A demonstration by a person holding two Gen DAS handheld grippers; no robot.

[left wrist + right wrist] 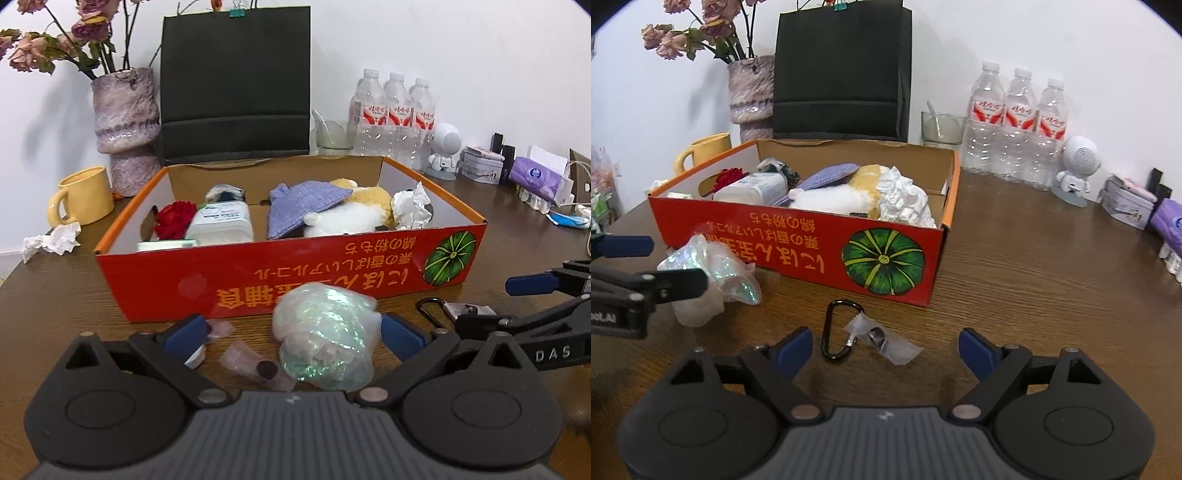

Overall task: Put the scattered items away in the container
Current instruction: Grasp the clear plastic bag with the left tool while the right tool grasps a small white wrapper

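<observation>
Dark wood table against a white wall, my left gripper spread around the crinkled iridescent wrap before the orange box, my right gripper spread around the black carabiner

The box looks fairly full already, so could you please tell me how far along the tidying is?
Done: the box already holds a plush toy, bottle, red flower and crumpled paper.
In hand: nothing yet; the open left gripper straddles the plastic wad, and the open right gripper faces the carabiner.
Left: those two, the small packets and a tissue beside the mug.
</observation>
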